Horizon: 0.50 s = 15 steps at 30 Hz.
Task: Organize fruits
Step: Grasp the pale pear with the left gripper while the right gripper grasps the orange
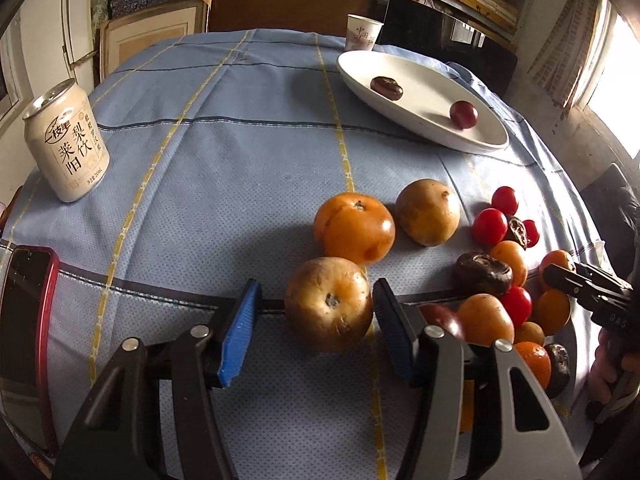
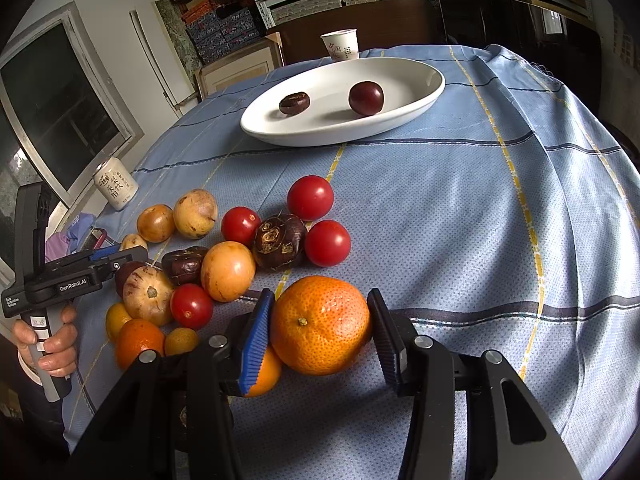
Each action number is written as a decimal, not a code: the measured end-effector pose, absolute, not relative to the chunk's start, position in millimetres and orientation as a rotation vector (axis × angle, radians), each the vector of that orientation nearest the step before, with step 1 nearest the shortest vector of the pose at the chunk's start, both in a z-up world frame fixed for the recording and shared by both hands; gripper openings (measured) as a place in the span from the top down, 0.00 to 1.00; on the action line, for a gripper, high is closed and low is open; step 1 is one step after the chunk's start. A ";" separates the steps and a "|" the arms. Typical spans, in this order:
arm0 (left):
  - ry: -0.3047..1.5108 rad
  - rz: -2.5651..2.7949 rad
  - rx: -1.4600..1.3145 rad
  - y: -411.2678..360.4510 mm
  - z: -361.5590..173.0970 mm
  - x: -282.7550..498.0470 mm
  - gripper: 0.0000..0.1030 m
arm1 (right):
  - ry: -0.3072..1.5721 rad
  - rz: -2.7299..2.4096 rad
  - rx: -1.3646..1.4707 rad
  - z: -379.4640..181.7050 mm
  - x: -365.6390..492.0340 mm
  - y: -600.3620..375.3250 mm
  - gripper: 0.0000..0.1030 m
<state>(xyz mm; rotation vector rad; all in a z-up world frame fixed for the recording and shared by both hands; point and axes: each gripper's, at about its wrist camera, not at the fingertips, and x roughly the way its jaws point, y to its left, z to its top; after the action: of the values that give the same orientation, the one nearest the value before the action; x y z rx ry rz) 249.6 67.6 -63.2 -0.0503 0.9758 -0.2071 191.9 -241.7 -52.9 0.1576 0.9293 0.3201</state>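
Two pairs of tongs are at work over the fruit. The left tongs [image 1: 316, 284] stand open around a brownish-yellow fruit [image 1: 328, 304] at the lower middle of the left wrist view. The right-hand pad is at the fruit's skin, while a clear gap separates the left-hand blue pad from it. The fruit sits on the blue striped cloth [image 1: 224, 168] that covers the counter.

The right tongs [image 2: 320, 296] are closed on a large orange [image 2: 320, 324] at the lower middle of the right wrist view, with both pads against its sides.

Just above the brownish-yellow fruit lie a glossy orange fruit [image 1: 354, 228] and another yellow-brown one [image 1: 428, 212]. To the left of the large orange is a loose heap of red tomatoes [image 2: 310, 197], small oranges, yellow fruits and dark wrinkled pieces. A hand [image 2: 52, 340] grips a black handle at the left edge of that frame.

Farther up, a white oval plate [image 2: 420, 80] holds a dark red fruit [image 2: 366, 98] and a dark brown piece [image 2: 294, 103], lying apart. A paper cup [image 2: 340, 44] stands behind the plate. A pale drink can [image 1: 66, 144] stands at the left of the left wrist view, and a red-edged phone [image 1: 24, 320] lies below it.
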 end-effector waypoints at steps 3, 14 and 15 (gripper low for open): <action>0.973 -0.229 -0.037 64.8 -62.8 248.2 0.57 | 0.932 0.323 0.159 -53.9 191.9 -240.7 0.53; 0.956 -0.229 0.006 58.1 -61.1 242.8 0.61 | 0.931 0.326 0.160 -55.1 191.6 -240.0 0.53; 0.956 -0.229 0.005 58.1 -61.0 242.9 0.61 | 0.932 0.326 0.161 -55.0 191.9 -240.2 0.53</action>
<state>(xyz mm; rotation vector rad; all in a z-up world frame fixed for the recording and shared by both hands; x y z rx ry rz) 242.9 58.1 -61.0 0.0055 0.9558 -0.2289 191.9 -240.2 -55.0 0.1606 0.9316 0.3264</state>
